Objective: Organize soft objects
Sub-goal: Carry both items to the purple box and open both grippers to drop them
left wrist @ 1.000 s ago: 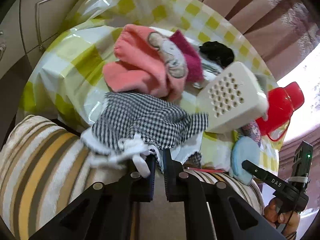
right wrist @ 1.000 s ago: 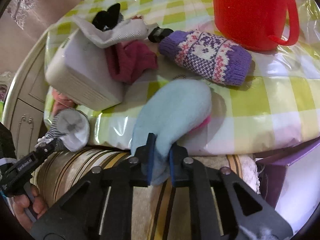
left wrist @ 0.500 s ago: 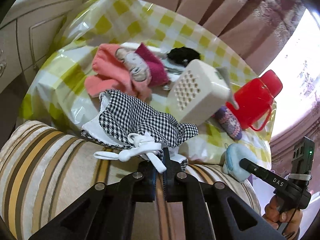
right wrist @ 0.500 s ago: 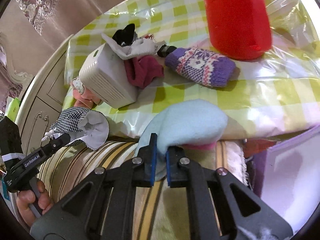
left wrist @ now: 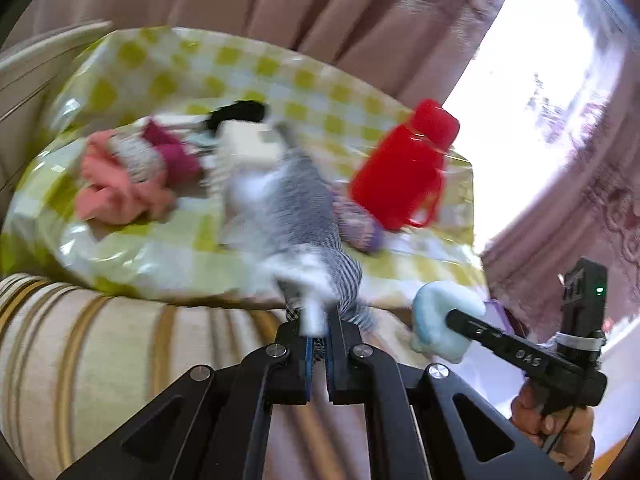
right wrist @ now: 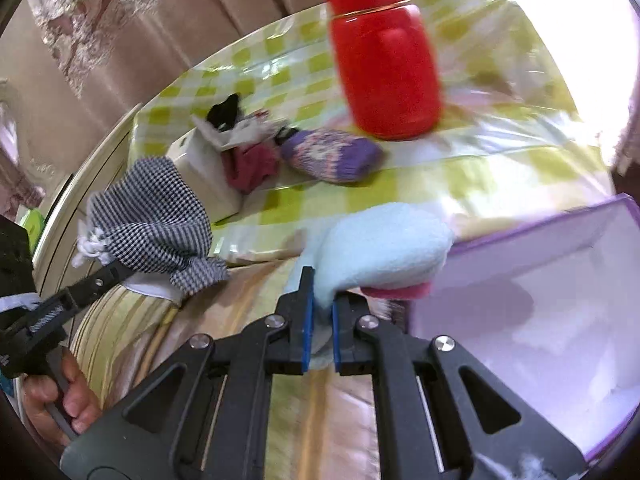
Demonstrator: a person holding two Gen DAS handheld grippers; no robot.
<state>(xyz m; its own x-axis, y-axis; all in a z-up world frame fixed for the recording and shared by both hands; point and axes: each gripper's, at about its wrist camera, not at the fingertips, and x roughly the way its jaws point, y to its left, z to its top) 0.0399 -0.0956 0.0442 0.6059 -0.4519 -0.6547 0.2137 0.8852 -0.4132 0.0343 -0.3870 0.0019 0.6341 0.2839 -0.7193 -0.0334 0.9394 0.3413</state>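
My left gripper (left wrist: 318, 332) is shut on a black-and-white checked cloth (left wrist: 308, 216) with a white drawstring, which hangs lifted off the table, blurred. The same checked cloth (right wrist: 156, 220) shows at the left of the right wrist view, pinched by the left gripper (right wrist: 114, 270). My right gripper (right wrist: 320, 312) is shut on a light blue fuzzy sock (right wrist: 380, 244) with a pink edge, held in the air beside an open purple box (right wrist: 536, 248). In the left wrist view the blue sock (left wrist: 440, 316) hangs from the right gripper (left wrist: 452, 318).
On the yellow-checked table (right wrist: 440, 176) lie a purple knitted sock (right wrist: 332, 156), a red jug (right wrist: 384, 64), a white perforated box (right wrist: 200, 172) with magenta and black cloths, and pink cloths (left wrist: 120, 188). A striped cushion (left wrist: 100, 348) lies below. Curtains hang behind.
Both grippers have risen and pulled back from the table with their cloths. The checked cloth has left the tabletop and now hangs free. The purple box has come into the right wrist view.
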